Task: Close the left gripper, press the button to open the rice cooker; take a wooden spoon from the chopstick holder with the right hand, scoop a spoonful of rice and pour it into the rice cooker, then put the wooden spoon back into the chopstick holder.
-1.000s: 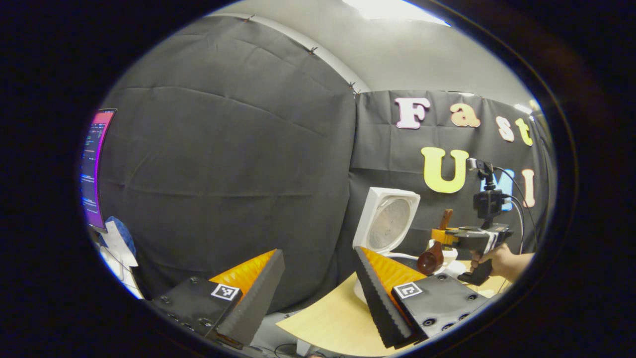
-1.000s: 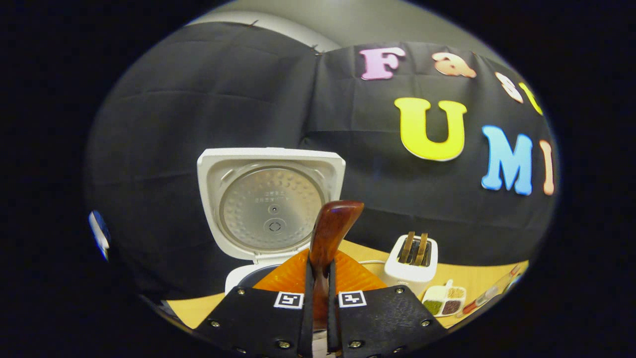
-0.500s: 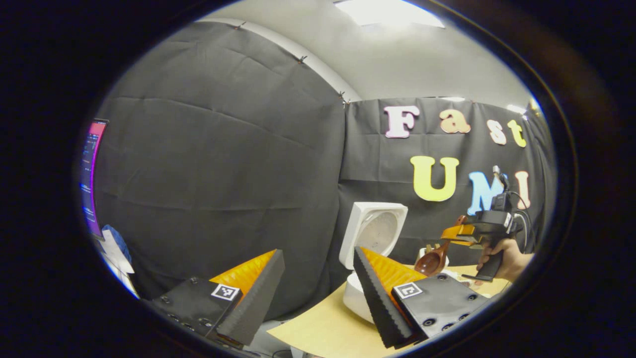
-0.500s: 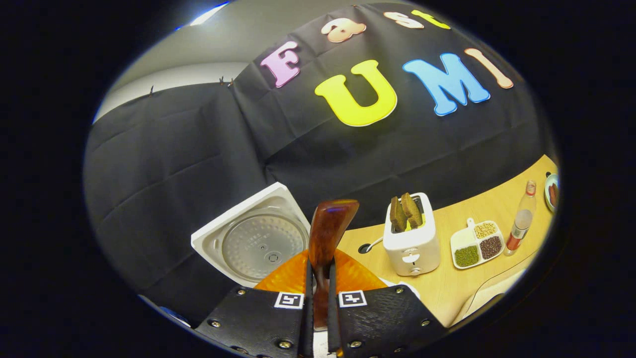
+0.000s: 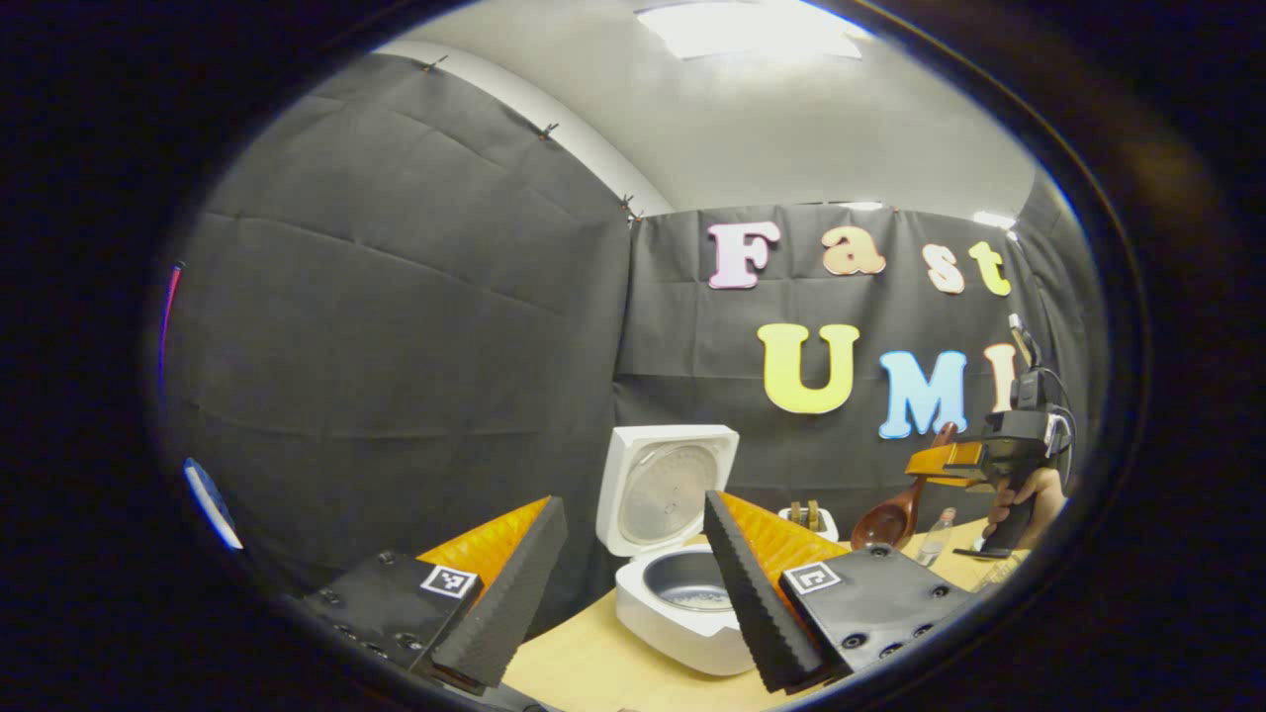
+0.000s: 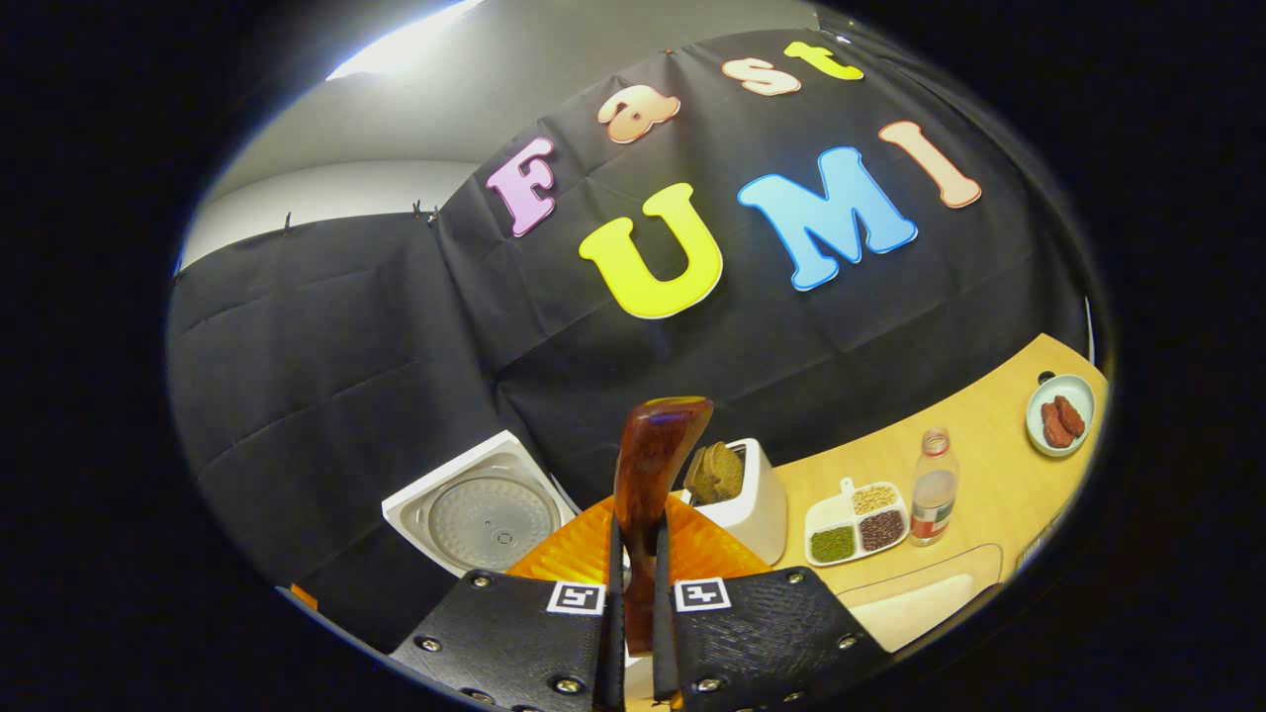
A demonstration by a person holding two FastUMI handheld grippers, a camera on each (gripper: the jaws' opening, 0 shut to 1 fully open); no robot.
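Clamped between the right tool's (image 6: pixel 633 603) fingers, the wooden spoon (image 6: pixel 648 494) has its bowl hidden. From the left gripper view that bowl is seen beyond the open, empty left tool (image 5: pixel 633 583), with grains lying in the open rice cooker (image 5: pixel 682 593).

Screwed black plates (image 6: pixel 514 648), square markers

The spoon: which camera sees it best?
The left gripper view. There the spoon shows its bowl and part of its handle, held up by the right gripper. The right gripper view has just the handle sticking up between the fingers.
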